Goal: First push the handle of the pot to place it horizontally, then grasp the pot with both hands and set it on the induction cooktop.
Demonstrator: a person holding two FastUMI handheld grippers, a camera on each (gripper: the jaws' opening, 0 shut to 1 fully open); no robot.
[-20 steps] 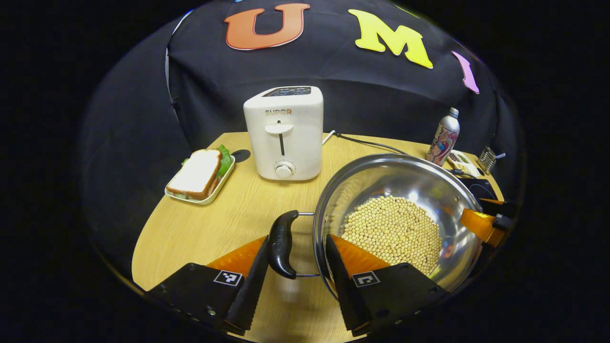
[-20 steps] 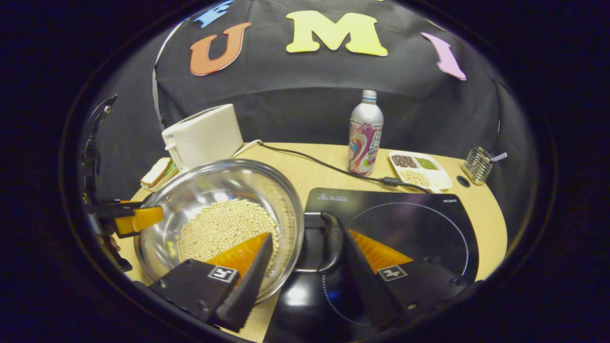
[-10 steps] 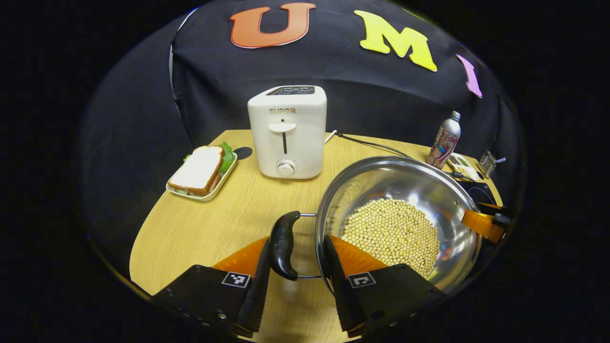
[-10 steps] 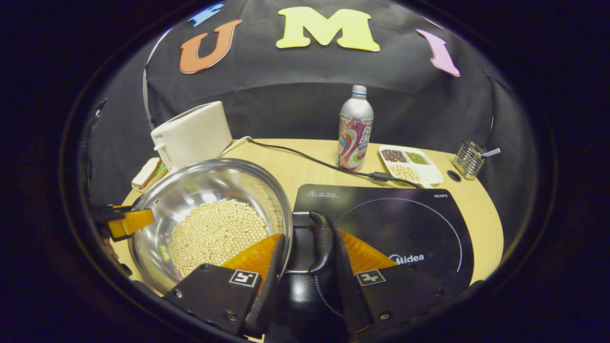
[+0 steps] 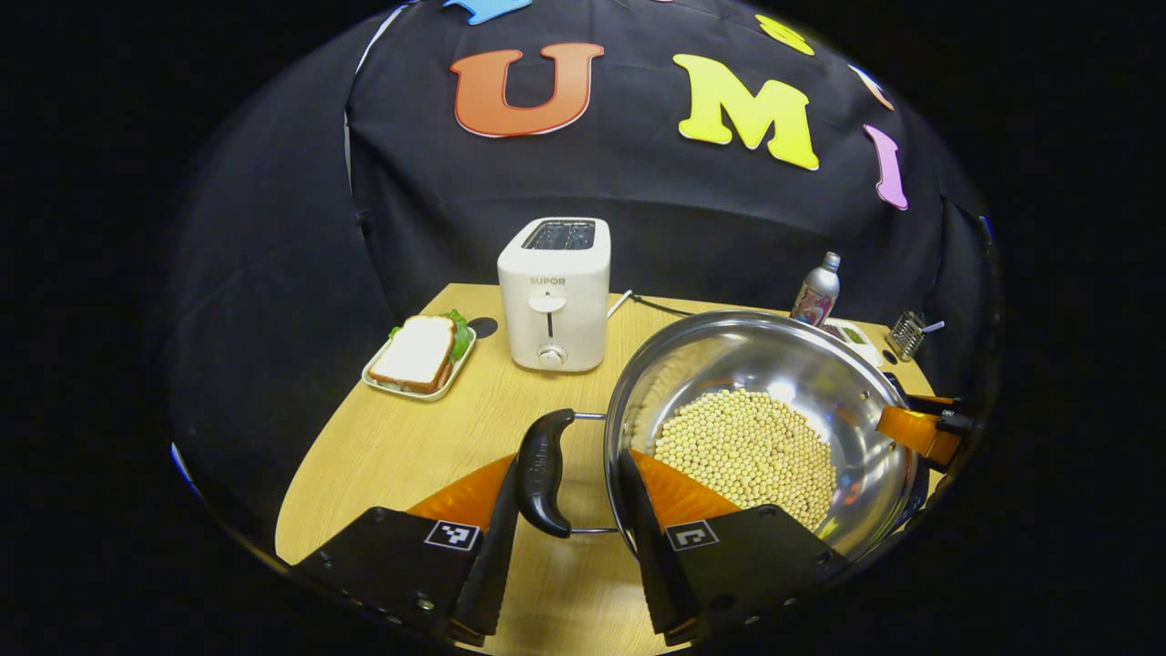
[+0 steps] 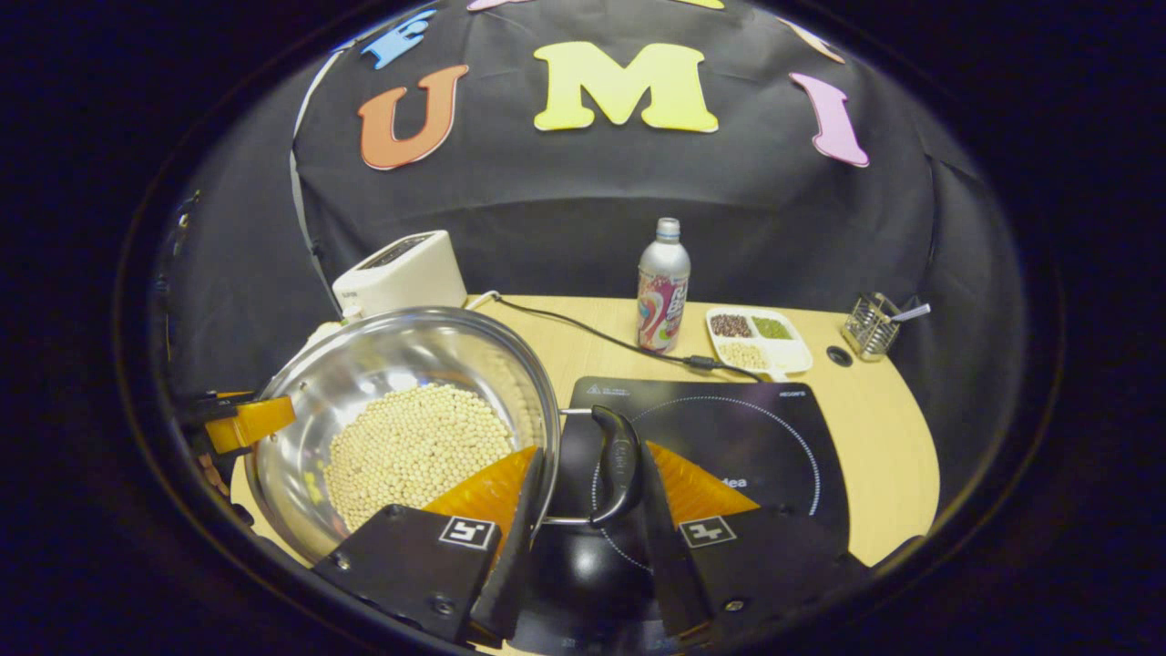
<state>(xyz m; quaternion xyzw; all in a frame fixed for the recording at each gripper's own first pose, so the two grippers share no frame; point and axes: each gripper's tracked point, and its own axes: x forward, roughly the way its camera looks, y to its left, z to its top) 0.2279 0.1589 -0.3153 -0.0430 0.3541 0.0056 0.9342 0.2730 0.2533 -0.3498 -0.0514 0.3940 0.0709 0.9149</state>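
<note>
A steel pot (image 5: 756,351) holding soybeans (image 5: 747,451) hangs above the wooden table. In the left gripper view my left gripper (image 5: 567,492) is shut across the pot's black left handle (image 5: 542,465) and rim, one finger outside the handle and the other inside the pot. In the right gripper view my right gripper (image 6: 588,483) clamps the pot's (image 6: 392,355) other handle (image 6: 619,460) and rim the same way. The black induction cooktop (image 6: 729,437) lies below and to the right of the pot. Each view shows the opposite gripper at the far rim, the right gripper (image 5: 915,433) and the left gripper (image 6: 241,424).
A white toaster (image 5: 554,292) stands at the back, with a sandwich on a tray (image 5: 419,353) to its left. Behind the cooktop stand a bottle (image 6: 662,287), a divided dish (image 6: 759,330) and a wire holder (image 6: 870,323). A power cord (image 6: 592,333) crosses the table.
Both grippers have risen with the pot: the table, toaster and cooktop now look smaller and farther below. The grips on the handles are unchanged.
</note>
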